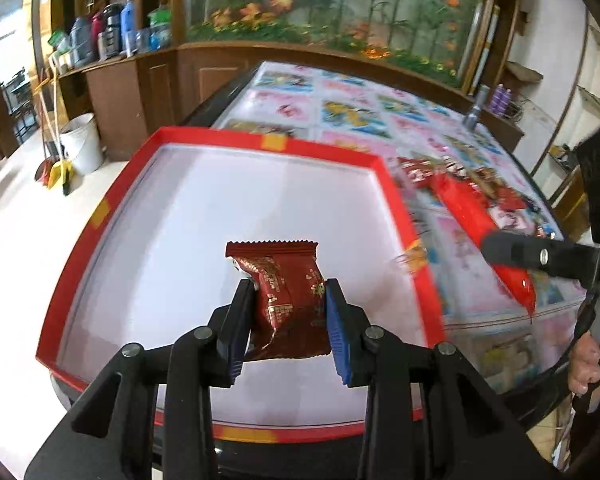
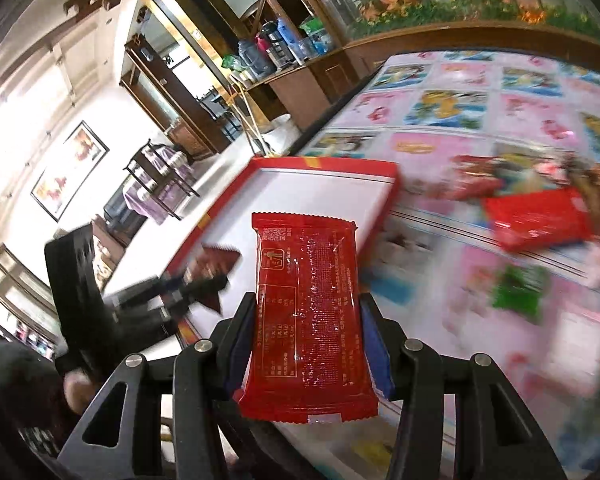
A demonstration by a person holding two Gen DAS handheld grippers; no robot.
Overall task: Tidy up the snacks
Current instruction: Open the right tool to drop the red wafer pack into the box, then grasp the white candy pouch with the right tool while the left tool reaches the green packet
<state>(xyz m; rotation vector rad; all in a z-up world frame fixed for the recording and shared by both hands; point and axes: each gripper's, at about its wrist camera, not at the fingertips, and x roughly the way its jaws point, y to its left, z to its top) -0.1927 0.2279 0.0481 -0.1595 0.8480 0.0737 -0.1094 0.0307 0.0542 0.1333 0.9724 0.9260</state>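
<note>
Left claw [image 1: 288,312] pinches a dark maroon crinkled snack packet [image 1: 286,296] over the white-floored red tray [image 1: 76,248]; right claw [image 2: 306,332] pinches a glossy red flat packet [image 2: 308,312] above the bench [image 2: 480,120].

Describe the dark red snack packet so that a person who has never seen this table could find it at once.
Find the big red-rimmed box with a white floor on the patterned tablecloth. Above that white floor, the left gripper pinches the dark red packet between its fingers. It is small, maroon and gold-printed, while the right gripper holds a longer, bright red packet.
</note>
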